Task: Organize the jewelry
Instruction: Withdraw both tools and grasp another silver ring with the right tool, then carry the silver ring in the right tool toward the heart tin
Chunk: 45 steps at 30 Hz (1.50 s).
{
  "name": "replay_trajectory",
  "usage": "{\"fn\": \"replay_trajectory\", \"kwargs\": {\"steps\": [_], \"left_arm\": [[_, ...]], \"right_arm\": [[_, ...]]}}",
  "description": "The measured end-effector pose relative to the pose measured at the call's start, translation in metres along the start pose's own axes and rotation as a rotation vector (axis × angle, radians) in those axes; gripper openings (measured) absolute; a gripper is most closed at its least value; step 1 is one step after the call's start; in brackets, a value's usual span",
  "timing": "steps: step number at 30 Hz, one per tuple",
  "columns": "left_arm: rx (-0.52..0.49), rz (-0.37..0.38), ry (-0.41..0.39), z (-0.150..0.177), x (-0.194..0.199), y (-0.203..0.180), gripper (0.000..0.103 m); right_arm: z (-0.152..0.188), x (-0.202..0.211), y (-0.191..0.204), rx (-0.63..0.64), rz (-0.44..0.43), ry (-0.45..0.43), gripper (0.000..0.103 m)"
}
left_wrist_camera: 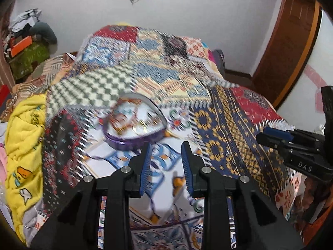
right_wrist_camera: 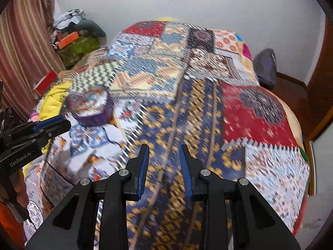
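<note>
A purple heart-shaped box with a clear top lies on the patchwork bedspread; blurred gold jewelry shows inside it. My left gripper is open and empty, just in front of the box and slightly right of it. The box also shows in the right wrist view, far to the left. My right gripper is open and empty above the blue and yellow patch of the bedspread. Each gripper shows at the edge of the other's view: the right one and the left one. Both views are motion-blurred.
A yellow blanket lies bunched at the bed's left side. A green box with clutter stands in the far left corner. A wooden door is at the right. A dark bag sits on the floor beyond the bed.
</note>
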<state>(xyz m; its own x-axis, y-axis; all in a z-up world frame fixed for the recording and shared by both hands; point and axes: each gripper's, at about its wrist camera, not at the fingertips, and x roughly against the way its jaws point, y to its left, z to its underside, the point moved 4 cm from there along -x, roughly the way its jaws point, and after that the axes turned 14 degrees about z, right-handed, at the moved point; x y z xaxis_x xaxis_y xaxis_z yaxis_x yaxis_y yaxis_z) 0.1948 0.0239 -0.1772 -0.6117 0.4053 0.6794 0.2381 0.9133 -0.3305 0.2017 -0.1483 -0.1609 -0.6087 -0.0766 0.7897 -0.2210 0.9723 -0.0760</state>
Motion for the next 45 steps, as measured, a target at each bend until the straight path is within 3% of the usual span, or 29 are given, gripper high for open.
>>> {"fn": "replay_trajectory", "kwargs": {"steps": [9,19,28,30,37,45], "left_arm": [[-0.009,0.045,0.097,0.024,-0.034,-0.018,0.029],[-0.004,0.044,0.145,0.036,-0.051,-0.018,0.029],[-0.010,0.062,0.154,0.037,-0.057,-0.026,0.029],[-0.021,0.074,0.158,0.037,-0.058,-0.030,0.029],[-0.057,0.129,0.174,0.035,-0.064,-0.050,0.029],[-0.036,0.202,0.210,0.032,-0.088,-0.068,0.028]], "right_arm": [[0.027,-0.014,-0.005,0.005,-0.031,0.080,0.027],[0.039,-0.045,0.014,0.051,-0.066,0.157,0.027],[0.038,-0.050,0.022,0.079,-0.066,0.125,0.024],[0.039,-0.050,0.022,0.074,-0.066,0.124,0.020],[0.040,-0.041,0.013,0.032,-0.073,0.110,0.020],[0.034,-0.017,-0.020,-0.008,0.006,0.040,0.020]]}}
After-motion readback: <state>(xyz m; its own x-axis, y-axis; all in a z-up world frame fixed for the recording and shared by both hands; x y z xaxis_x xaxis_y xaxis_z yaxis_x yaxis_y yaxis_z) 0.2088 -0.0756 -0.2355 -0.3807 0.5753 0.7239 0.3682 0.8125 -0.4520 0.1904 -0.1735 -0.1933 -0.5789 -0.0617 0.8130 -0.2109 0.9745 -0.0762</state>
